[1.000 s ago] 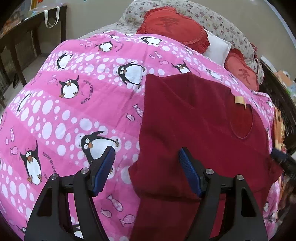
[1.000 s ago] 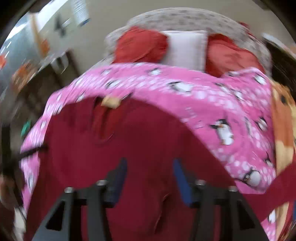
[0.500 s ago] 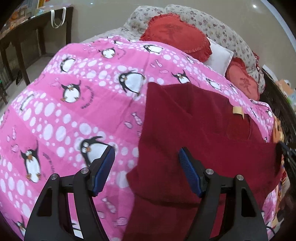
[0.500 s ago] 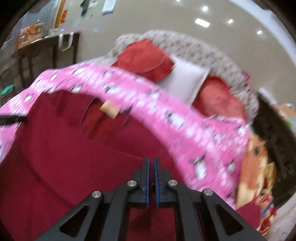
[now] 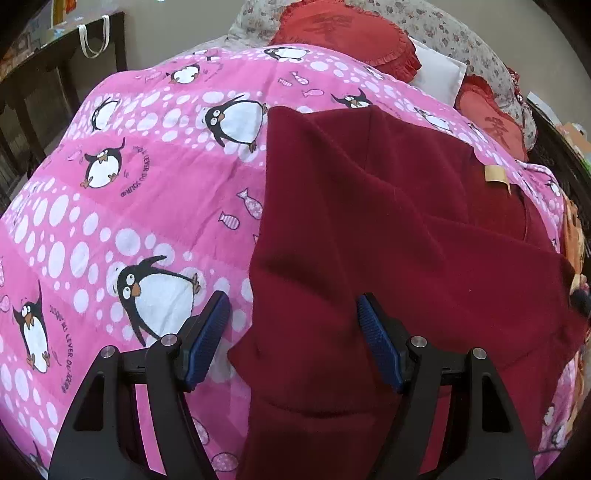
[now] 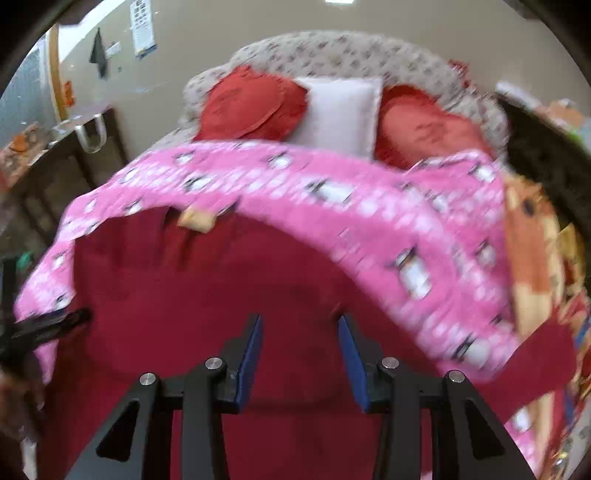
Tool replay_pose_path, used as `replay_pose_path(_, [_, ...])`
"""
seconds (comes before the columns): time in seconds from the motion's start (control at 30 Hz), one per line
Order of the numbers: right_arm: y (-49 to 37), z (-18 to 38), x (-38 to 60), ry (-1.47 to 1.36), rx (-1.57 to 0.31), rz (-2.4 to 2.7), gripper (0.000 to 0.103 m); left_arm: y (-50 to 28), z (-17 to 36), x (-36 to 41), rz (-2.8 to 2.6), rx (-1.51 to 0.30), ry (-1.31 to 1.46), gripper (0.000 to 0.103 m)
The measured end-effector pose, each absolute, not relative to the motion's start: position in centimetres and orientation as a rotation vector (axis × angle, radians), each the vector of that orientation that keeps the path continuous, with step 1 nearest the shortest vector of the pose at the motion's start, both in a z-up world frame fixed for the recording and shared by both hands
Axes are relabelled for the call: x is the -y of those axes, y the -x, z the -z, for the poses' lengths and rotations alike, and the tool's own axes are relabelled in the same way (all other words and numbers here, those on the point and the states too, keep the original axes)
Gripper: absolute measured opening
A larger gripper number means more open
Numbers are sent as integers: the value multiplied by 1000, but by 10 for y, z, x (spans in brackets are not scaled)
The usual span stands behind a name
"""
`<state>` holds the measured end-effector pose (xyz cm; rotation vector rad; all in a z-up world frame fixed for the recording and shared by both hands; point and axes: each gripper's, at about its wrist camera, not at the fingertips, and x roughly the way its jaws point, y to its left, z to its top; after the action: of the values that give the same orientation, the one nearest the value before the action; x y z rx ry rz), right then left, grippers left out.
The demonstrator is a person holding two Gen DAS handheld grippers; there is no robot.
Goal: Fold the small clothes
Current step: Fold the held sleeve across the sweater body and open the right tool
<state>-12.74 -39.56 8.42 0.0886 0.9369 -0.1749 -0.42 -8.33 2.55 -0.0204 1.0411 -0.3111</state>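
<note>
pink penguin blanket (image 5: pixel 147 192) printed "JUJOU AU LEVER DU JOUR"

Home bedroom — bed (image 5: pixel 129 192) under pink penguin quilt, red heart cushions (image 5: pixel 347 33), white pillow (image 6: pixel 338 110), padded floral headboard (image 6: pixel 332 51)

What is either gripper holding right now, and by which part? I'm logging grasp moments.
Nothing. The left gripper and right gripper are both open, with the red garment lying loose on the blanket.
</note>
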Motion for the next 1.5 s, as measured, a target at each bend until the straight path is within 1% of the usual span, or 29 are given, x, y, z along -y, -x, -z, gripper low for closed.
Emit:
replay_pose_path(0.07, [129, -63, 393, -41, -1001, 241, 40, 5, -24, 86, 307, -1035, 4, 73])
replay_pose_path(0.13, [134, -51, 404, -118, -1021, 261, 40, 6, -27, 86, 308, -1040, -7, 73])
replay_pose_path(0.17, [141, -53, 413, -212, -1004, 253, 40, 7, -30, 86, 309, -1043, -9, 73])
replay_pose_path(0.23, [151, -63, 420, -279, -968, 256, 40, 13, -38, 83, 312, -1032, -2, 73])
replay_pose_path(0.4, [159, -85, 414, -285, -878, 251, 40, 27, -42, 78, 320, -1007, 27, 73])
replay_pose_path(0.5, [141, -77, 416, -290, -866, 249, 37, 29, -28, 85, 300, -1051, -11, 73])
replay_pose_path(0.53, [135, -69, 419, -295, -878, 263, 35, 30, -28, 87, 297, -1044, -23, 73])
replay_pose_path(0.6, [122, -51, 426, -309, -927, 293, 36, 32, -30, 89, 293, -1060, -44, 73])
replay_pose_path(0.73, [133, -58, 435, -382, -908, 270, 36, 38, -46, 86, 309, -1064, -27, 73])
replay_pose_path(0.97, [184, -83, 477, -520, -837, 323, 44, 53, -65, 102, 370, -1022, -19, 73])
replay_pose_path(1.03, [197, -95, 497, -540, -804, 354, 44, 55, -64, 112, 389, -1028, -37, 73])
replay_pose_path(1.13, [214, -108, 533, -579, -771, 466, 52, 61, -58, 120, 405, -1045, -51, 73])
replay_pose_path(1.23, [223, -113, 569, -643, -740, 528, 53, 61, -53, 122, 405, -1052, -61, 73])
replay_pose_path(1.37, [209, -99, 609, -668, -844, 636, 54, 59, -50, 123, 405, -1062, -59, 73])
replay_pose_path(1.5, [195, -80, 629, -661, -907, 690, 54, 58, -48, 122, 408, -1063, -60, 73])
